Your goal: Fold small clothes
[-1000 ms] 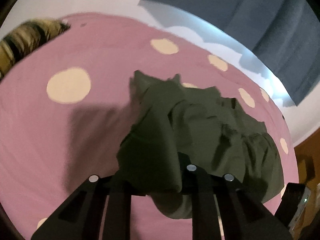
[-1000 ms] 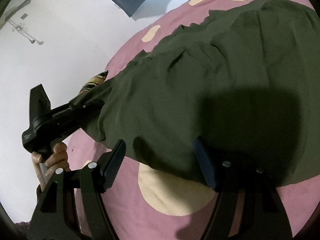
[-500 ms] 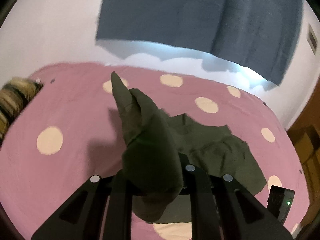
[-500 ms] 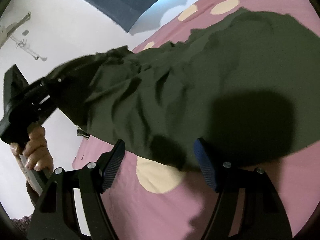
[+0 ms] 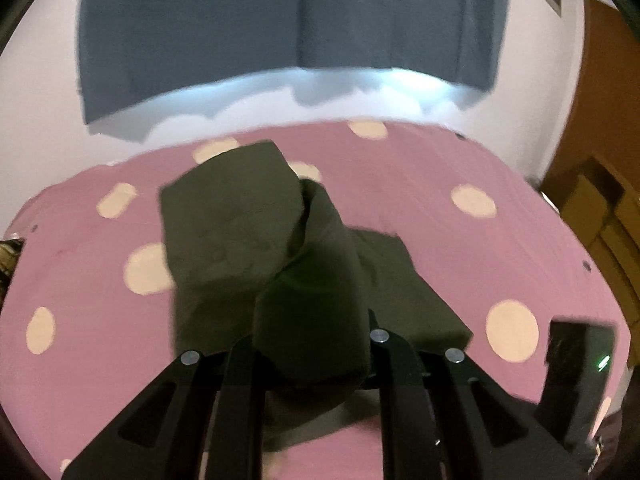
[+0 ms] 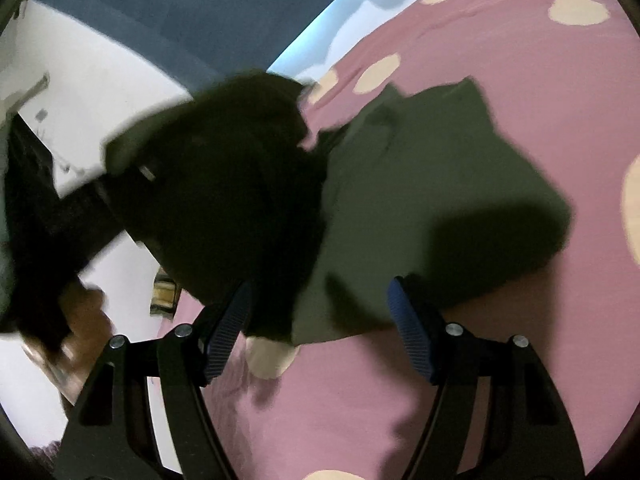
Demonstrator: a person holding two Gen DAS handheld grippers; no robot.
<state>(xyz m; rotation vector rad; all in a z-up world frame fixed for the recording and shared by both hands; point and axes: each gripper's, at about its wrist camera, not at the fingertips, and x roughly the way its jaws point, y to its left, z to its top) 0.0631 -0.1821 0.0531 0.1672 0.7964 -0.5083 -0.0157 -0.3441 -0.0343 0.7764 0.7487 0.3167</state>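
left gripper (image 5: 310, 344) clamped on dark green garment (image 5: 240, 232) – one part lifted, the rest lying on pink spotted bedcover (image 5: 460, 248). right gripper (image 6: 316, 312) jaws wide apart, holding nothing, at garment's near edge.

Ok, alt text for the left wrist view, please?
The left gripper is shut on a bunched fold of a dark green garment, lifted over a pink bedspread with cream dots. A blue curtain hangs behind.
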